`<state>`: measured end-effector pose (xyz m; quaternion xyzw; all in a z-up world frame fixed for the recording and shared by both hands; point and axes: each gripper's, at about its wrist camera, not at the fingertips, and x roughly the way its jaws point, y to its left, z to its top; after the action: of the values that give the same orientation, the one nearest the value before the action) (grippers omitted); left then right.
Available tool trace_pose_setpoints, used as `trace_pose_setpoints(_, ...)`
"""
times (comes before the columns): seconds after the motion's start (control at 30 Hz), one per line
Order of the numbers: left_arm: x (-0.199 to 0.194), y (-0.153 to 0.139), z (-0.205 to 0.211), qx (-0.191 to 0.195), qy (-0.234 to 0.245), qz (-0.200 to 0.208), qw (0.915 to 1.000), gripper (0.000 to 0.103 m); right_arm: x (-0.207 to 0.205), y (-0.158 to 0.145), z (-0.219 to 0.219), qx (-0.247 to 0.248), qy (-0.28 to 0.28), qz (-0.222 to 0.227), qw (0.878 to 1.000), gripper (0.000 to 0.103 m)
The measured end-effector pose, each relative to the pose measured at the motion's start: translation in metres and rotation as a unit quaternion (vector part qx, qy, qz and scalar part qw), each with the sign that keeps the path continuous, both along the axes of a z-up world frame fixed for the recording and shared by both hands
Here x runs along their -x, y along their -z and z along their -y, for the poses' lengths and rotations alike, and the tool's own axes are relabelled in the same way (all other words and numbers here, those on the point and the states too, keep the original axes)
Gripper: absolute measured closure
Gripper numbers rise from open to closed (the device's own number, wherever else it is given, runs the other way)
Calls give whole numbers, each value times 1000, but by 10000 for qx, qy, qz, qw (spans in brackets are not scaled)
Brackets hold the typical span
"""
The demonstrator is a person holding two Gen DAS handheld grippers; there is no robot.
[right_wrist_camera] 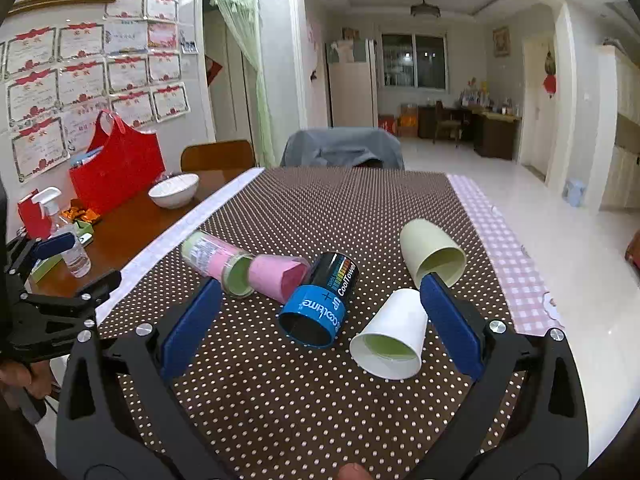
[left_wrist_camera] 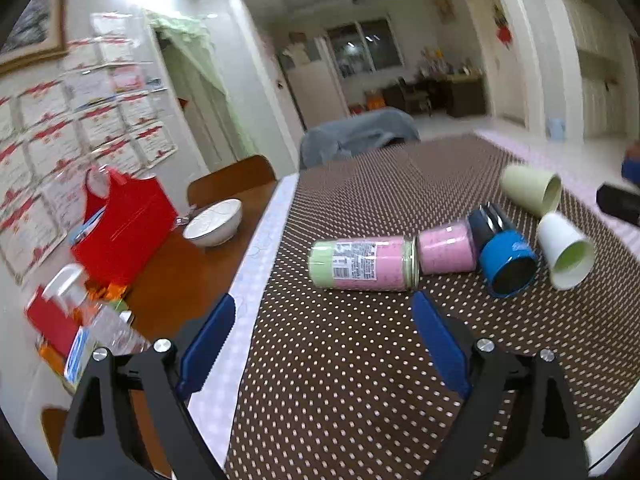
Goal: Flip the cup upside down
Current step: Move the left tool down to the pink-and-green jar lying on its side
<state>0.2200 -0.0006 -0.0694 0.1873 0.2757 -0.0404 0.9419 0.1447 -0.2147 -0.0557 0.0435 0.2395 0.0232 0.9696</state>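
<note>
Several cups lie on their sides on the brown dotted tablecloth. A white cup lies mouth toward me, also in the left wrist view. A pale green cup lies behind it. A black and blue can-shaped cup lies in the middle. A pink cup and a clear jar with pink and green contents lie left of it; the jar also shows in the left wrist view. My right gripper is open, above the blue can and white cup. My left gripper is open, empty, short of the jar.
On the wooden table at the left stand a red bag, a white bowl and a spray bottle. A chair draped in grey cloth stands at the table's far end. A pink checked cloth edges the right side.
</note>
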Motion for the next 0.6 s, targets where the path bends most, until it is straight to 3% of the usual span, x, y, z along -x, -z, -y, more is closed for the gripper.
trace_pose_setpoints(0.33, -69, 26, 21, -661, 707, -827, 9919, 14, -60, 15, 17, -151, -90, -533, 9984, 6)
trace_pose_setpoints(0.6, -112, 41, 32, -1287, 1300, -1559, 9707, 14, -97, 28, 28, -438, -210, -915, 9946, 6)
